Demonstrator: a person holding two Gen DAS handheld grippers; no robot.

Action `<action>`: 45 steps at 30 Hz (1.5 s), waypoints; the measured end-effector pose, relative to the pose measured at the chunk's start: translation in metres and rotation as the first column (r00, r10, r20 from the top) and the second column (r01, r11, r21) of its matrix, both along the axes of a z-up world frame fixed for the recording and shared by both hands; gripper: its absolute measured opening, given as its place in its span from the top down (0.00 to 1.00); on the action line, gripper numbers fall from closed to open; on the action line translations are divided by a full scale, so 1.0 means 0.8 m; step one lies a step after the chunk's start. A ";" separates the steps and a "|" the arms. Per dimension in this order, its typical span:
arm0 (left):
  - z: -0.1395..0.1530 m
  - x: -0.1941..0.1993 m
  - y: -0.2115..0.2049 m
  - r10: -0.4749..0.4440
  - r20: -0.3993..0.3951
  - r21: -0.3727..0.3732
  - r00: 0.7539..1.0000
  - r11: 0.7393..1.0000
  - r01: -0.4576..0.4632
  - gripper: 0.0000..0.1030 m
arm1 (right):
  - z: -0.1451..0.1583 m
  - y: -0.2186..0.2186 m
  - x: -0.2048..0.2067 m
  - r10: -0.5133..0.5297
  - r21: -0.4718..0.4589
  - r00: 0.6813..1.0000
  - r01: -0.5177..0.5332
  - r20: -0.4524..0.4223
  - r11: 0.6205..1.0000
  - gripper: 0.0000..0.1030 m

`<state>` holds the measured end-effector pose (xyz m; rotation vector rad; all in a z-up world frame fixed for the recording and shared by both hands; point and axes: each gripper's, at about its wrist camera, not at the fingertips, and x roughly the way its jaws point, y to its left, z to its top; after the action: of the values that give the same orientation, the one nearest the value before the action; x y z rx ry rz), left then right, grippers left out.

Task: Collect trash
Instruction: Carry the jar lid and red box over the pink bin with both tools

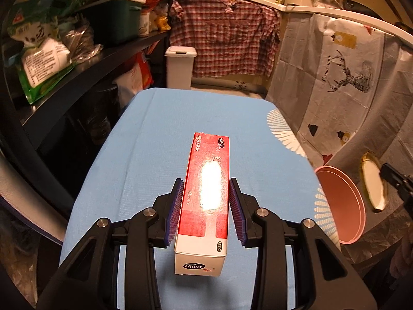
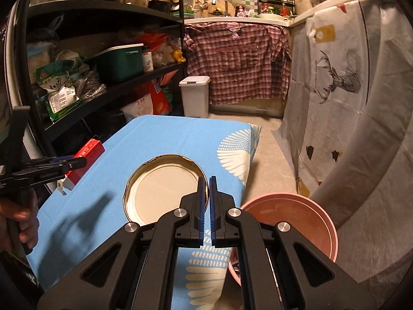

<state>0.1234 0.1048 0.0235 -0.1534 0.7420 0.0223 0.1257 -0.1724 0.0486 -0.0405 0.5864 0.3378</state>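
Note:
A long red and white medicine box (image 1: 206,199) lies lengthwise between the fingers of my left gripper (image 1: 206,188), over the blue table cloth (image 1: 144,155). The pads (image 1: 176,206) stand a little off its sides, so the jaws are open around it. It also shows in the right wrist view (image 2: 87,152). My right gripper (image 2: 208,180) is shut on the rim of a round gold jar lid (image 2: 165,188) and holds it above the cloth, next to a pink basin (image 2: 296,222). The lid (image 1: 371,180) and basin (image 1: 340,206) also show in the left wrist view.
A black shelf rack (image 2: 103,77) with bags and a green box stands left of the table. A white lidded bin (image 2: 195,95) stands on the floor beyond it. A checked shirt (image 2: 237,64) and a deer-print sheet (image 2: 335,82) hang on the counters.

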 end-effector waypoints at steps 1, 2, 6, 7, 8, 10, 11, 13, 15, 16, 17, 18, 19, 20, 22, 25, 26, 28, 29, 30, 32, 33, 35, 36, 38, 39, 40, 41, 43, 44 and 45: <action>0.001 -0.001 -0.004 -0.004 0.002 0.002 1.000 1.000 0.004 0.65 | -0.002 -0.002 0.000 -0.003 0.001 1.000 0.003 -0.003 1.000 0.97; 0.002 0.000 -0.007 -0.007 0.003 0.002 1.000 1.000 0.007 0.65 | -0.003 -0.005 -0.001 -0.007 0.002 1.000 0.007 -0.005 1.000 0.97; 0.004 0.000 -0.020 -0.017 0.004 0.003 1.000 1.000 0.017 0.65 | -0.006 -0.018 -0.002 -0.028 0.014 1.000 0.028 -0.010 0.999 0.97; 0.004 0.000 -0.023 -0.021 0.003 0.003 1.000 1.000 0.020 0.65 | -0.006 -0.022 -0.001 -0.033 0.021 0.999 0.033 -0.012 0.999 0.97; 0.004 0.001 -0.026 -0.023 0.003 0.004 1.000 1.000 0.023 0.65 | -0.006 -0.024 -0.001 -0.037 0.025 0.999 0.038 -0.014 0.999 0.97; 0.005 0.002 -0.034 -0.031 0.003 0.006 1.000 0.999 0.031 0.65 | -0.006 -0.029 -0.002 -0.046 0.028 0.999 0.046 -0.015 0.999 0.96; 0.004 0.002 -0.038 -0.037 0.003 0.007 0.999 0.999 0.037 0.65 | -0.007 -0.030 -0.002 -0.050 0.029 0.999 0.050 -0.015 0.998 0.96; 0.004 0.003 -0.043 -0.044 0.003 0.009 0.999 0.999 0.044 0.65 | -0.008 -0.033 -0.002 -0.056 0.030 0.998 0.056 -0.017 0.998 0.96; 0.003 0.004 -0.048 -0.051 0.003 0.010 0.999 0.999 0.051 0.65 | -0.009 -0.037 0.000 -0.062 0.031 0.998 0.063 -0.019 0.998 0.96; 0.003 0.005 -0.050 -0.055 0.002 0.010 0.998 0.998 0.055 0.65 | -0.009 -0.039 0.000 -0.065 0.032 0.998 0.066 -0.019 0.997 0.96; 0.003 0.006 -0.052 -0.058 0.002 0.010 0.998 0.998 0.058 0.65 | -0.009 -0.040 0.001 -0.067 0.033 0.998 0.068 -0.020 0.997 0.96; 0.003 0.007 -0.054 -0.060 0.002 0.010 0.998 0.998 0.060 0.65 | -0.009 -0.042 0.002 -0.071 0.036 0.997 0.072 -0.021 0.997 0.96; 0.003 0.008 -0.056 -0.064 0.002 0.009 0.998 0.998 0.064 0.65 | -0.009 -0.044 0.003 -0.075 0.039 0.997 0.076 -0.022 0.996 0.96; 0.003 0.009 -0.059 -0.068 0.002 0.009 0.998 0.998 0.068 0.65 | -0.009 -0.044 0.003 -0.077 0.040 0.997 0.078 -0.022 0.996 0.96; 0.003 0.011 -0.063 -0.075 0.002 0.009 0.997 0.997 0.075 0.65 | -0.010 -0.045 0.003 -0.084 0.043 0.996 0.085 -0.022 0.995 0.96; 0.002 0.015 -0.069 -0.083 0.000 0.011 0.997 0.997 0.083 0.65 | -0.010 -0.047 0.005 -0.094 0.046 0.995 0.095 -0.022 0.994 0.96; 0.002 0.016 -0.071 -0.084 -0.001 0.011 0.996 0.996 0.084 0.65 | -0.010 -0.049 0.006 -0.097 0.047 0.995 0.098 -0.024 0.994 0.96; 0.001 0.019 -0.074 -0.088 -0.003 0.010 0.996 0.996 0.088 0.65 | -0.010 -0.051 0.008 -0.102 0.051 0.994 0.103 -0.028 0.993 0.96; 0.001 0.020 -0.077 -0.090 -0.004 0.010 0.996 0.996 0.090 0.65 | -0.011 -0.053 0.009 -0.107 0.053 0.994 0.108 -0.030 0.993 0.96; 0.000 0.022 -0.079 -0.093 -0.005 0.010 0.996 0.996 0.094 0.65 | -0.011 -0.054 0.010 -0.110 0.054 0.993 0.111 -0.031 0.992 0.96; -0.001 0.023 -0.084 -0.099 -0.007 0.011 0.995 0.995 0.099 0.65 | -0.012 -0.057 0.011 -0.118 0.054 0.993 0.120 -0.031 0.991 0.96; -0.001 0.024 -0.085 -0.101 -0.008 0.012 0.995 0.995 0.101 0.65 | -0.012 -0.058 0.012 -0.122 0.053 0.992 0.123 -0.030 0.991 0.96; -0.002 0.027 -0.088 -0.105 -0.010 0.013 0.994 0.994 0.105 0.65 | -0.012 -0.059 0.013 -0.130 0.049 0.991 0.131 -0.029 0.990 0.96; -0.003 0.027 -0.088 -0.107 -0.011 0.012 0.994 0.994 0.107 0.65 | -0.013 -0.061 0.014 -0.136 0.048 0.990 0.137 -0.029 0.989 0.96; -0.004 0.030 -0.092 -0.112 -0.013 0.013 0.994 0.994 0.112 0.65 | -0.012 -0.064 0.015 -0.143 0.046 0.989 0.144 -0.027 0.988 0.96; -0.005 0.032 -0.095 -0.117 -0.014 0.013 0.993 0.993 0.117 0.65 | -0.012 -0.065 0.014 -0.147 0.045 0.989 0.148 -0.025 0.988 0.96; -0.005 0.032 -0.098 -0.120 -0.014 0.015 0.993 0.993 0.120 0.65 | -0.012 -0.066 0.015 -0.153 0.042 0.988 0.154 -0.023 0.987 0.96; -0.006 0.034 -0.103 -0.125 -0.015 0.015 0.992 0.992 0.125 0.65 | -0.012 -0.068 0.016 -0.160 0.039 0.987 0.161 -0.023 0.986 0.96; -0.007 0.037 -0.108 -0.134 -0.018 0.016 0.991 0.991 0.134 0.65 | -0.012 -0.071 0.017 -0.173 0.035 0.984 0.174 -0.026 0.984 0.96; -0.007 0.038 -0.111 -0.137 -0.019 0.017 0.990 0.990 0.138 0.65 | -0.013 -0.074 0.018 -0.182 0.034 0.983 0.182 -0.029 0.983 0.96; -0.007 0.040 -0.114 -0.140 -0.019 0.017 0.990 0.990 0.140 0.65 | -0.013 -0.078 0.020 -0.194 0.033 0.980 0.195 -0.035 0.980 0.96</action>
<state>0.1554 0.0134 0.0180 -0.0838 0.7686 -0.1032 0.1415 -0.2346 0.0380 0.0568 0.6098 0.1588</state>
